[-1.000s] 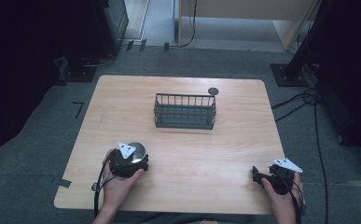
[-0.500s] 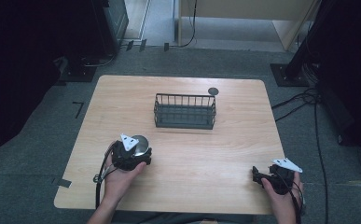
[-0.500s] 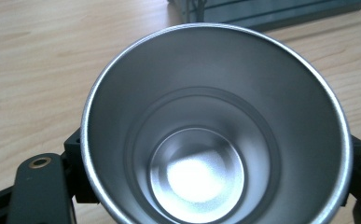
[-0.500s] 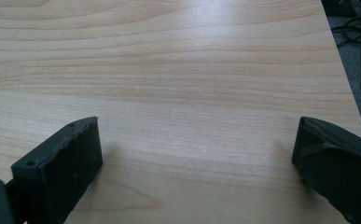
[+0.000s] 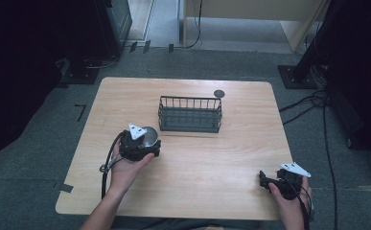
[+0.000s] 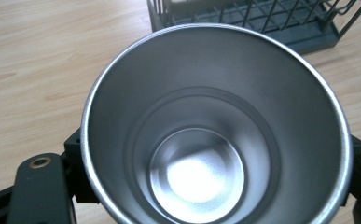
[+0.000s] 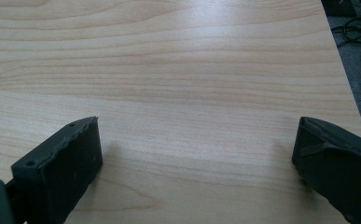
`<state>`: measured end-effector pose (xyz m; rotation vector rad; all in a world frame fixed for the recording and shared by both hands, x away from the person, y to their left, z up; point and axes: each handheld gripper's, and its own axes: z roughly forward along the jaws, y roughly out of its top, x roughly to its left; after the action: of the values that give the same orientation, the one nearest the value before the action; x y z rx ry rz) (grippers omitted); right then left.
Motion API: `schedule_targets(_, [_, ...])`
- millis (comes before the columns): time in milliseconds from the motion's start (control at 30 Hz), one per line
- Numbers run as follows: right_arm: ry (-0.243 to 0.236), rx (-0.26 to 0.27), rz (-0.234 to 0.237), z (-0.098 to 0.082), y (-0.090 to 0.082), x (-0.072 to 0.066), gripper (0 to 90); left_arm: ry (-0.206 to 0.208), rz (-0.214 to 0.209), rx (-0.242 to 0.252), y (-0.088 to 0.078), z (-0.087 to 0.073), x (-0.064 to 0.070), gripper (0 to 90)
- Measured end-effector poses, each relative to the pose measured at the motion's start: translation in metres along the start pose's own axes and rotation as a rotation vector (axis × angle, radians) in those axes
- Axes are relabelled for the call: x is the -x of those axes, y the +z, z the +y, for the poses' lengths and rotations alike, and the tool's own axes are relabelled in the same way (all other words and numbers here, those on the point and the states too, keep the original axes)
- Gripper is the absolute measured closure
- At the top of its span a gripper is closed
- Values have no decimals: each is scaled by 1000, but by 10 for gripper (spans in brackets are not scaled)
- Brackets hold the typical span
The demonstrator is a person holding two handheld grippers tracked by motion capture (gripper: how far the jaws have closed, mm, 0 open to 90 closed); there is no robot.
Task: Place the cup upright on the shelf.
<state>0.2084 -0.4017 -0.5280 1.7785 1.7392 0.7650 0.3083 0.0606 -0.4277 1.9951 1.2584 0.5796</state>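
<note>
Left gripper (image 5: 142,143) first: we've got it clamped on a shiny steel cup (image 6: 215,135), one black jaw pressed against each side of the rim in the left gripper view, and we're looking straight down into the empty inside of it. From the high view that hand (image 5: 128,167) sits at the left-middle of the wooden table (image 5: 125,96), with the cup (image 5: 148,135) just short of the dark wire basket (image 5: 190,114), near its front left corner but not touching. Same basket (image 6: 257,18) peeks over the cup's rim in the left gripper view, and it looks empty as far as we can see.

Right gripper (image 7: 194,154) is way off on its own, jaws spread wide apart with nothing but bare wood grain between them. In the high view it (image 5: 269,181) sits low at the table's front right corner, well apart from the cup and basket.

Behind the basket's right end there's a small dark round disc (image 5: 219,93) lying flat on the table; we can't tell what it is.
</note>
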Motion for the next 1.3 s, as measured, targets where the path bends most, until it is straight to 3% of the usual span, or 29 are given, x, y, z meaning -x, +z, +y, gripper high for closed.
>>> schedule_targets(700, [0,0,0,0,0,0,9,48,-18,27,13,55,1,191])
schedule_targets(1300, [0,0,0,0,0,0,9,53,-23,58,20,95,2,191])
